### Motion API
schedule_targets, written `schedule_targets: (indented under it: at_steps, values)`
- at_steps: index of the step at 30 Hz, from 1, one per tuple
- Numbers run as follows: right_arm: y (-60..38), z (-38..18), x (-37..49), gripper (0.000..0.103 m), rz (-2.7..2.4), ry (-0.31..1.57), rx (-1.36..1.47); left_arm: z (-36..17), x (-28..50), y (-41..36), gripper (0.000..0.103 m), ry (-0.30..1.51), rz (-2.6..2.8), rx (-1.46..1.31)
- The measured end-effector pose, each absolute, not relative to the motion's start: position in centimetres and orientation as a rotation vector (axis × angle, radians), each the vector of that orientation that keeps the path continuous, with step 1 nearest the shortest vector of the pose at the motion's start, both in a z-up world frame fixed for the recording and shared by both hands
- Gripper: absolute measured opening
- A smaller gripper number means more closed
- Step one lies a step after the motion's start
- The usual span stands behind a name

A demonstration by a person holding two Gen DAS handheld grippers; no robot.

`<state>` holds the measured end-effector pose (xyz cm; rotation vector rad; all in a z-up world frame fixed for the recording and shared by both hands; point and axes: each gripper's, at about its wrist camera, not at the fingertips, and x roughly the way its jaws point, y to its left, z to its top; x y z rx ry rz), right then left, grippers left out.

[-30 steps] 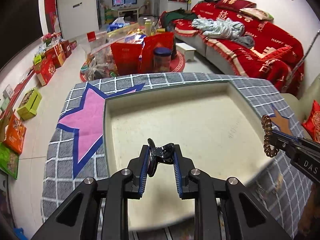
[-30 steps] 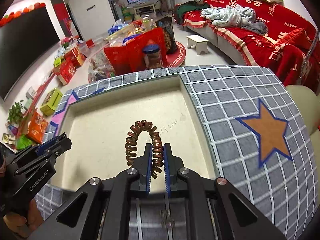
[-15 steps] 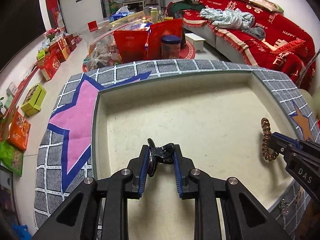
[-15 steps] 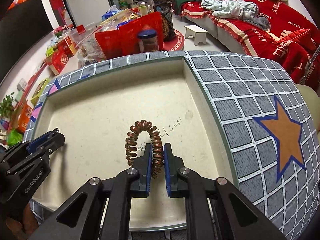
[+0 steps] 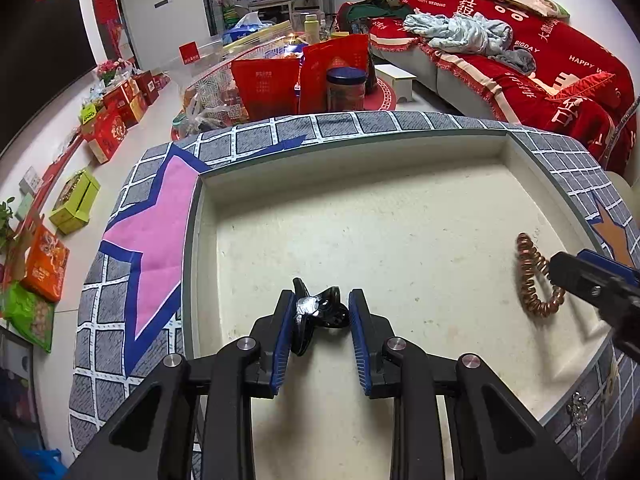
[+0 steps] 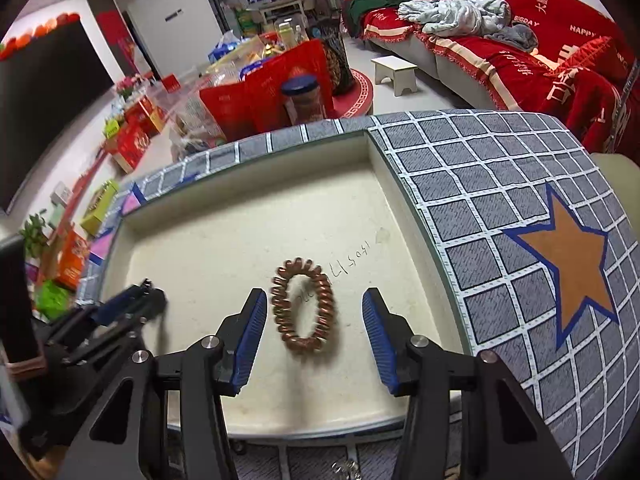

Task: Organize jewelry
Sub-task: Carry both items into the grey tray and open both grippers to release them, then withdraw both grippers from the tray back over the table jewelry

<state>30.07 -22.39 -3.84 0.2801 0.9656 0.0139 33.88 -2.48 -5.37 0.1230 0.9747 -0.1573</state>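
Observation:
A cream tray [image 5: 400, 152] [image 6: 256, 196] sits on a grey checked cloth. My left gripper [image 5: 320, 314] is shut on a black hair clip [image 5: 316, 312] just above the tray floor, near its front left. My right gripper [image 6: 314, 308] is open, jaws wide apart, either side of a coppery spiral hair tie [image 6: 303, 305] that is free of the pads and blurred over the tray floor. The hair tie also shows in the left wrist view [image 5: 534, 278], beside the right gripper's fingertips [image 5: 568, 270]. The left gripper shows at the left in the right wrist view [image 6: 136, 304].
The cloth has a pink star [image 5: 152, 240] left of the tray and an orange star [image 6: 568, 264] to its right. Small metal jewelry pieces lie on the cloth by the tray's near edge [image 5: 578, 414] [image 6: 344, 468]. Red bags [image 5: 296, 76] and a red sofa [image 5: 540, 52] lie beyond.
My right gripper has opened and let go of the hair tie over the tray. Both grippers moved forward and down over the tray. The left still holds the clip.

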Motion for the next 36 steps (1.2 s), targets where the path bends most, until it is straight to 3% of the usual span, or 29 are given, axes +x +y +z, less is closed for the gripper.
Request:
schedule_targets:
  at_steps: [12, 13, 14, 15, 21, 24, 36]
  values:
    - [-22.6, -2.0, 27.9, 0.055, 0.035, 0.929, 0.323, -4.0, 33.4, -2.5, 0.046, 0.947, -0.168, 0.100]
    - [-22.6, -1.9, 27.7, 0.056, 0.034, 0.927, 0.323, -3.7, 33.2, -2.4, 0.077, 0.943, -0.167, 0.094]
    - [-22.8, -1.8, 27.5, 0.058, 0.034, 0.924, 0.323, -3.4, 33.0, -2.2, 0.101, 0.934, -0.158, 0.086]
    - [-22.8, -1.7, 27.3, 0.059, 0.034, 0.922, 0.321, -2.9, 32.5, -1.9, 0.103, 0.903, -0.140, 0.080]
    - [-22.7, -1.0, 25.7, 0.068, 0.045, 0.912, 0.312, -0.9, 30.7, -2.0, 0.103, 0.844, -0.142, 0.101]
    - [-22.4, -0.3, 24.3, 0.084, 0.061, 0.883, 0.300, -0.1, 29.2, -1.4, 0.103, 0.821, -0.143, 0.095]
    - [-22.7, 1.7, 18.4, 0.085, 0.091, 0.797, 0.327, 0.1, 22.4, 0.9, 0.103, 0.859, -0.203, 0.064]
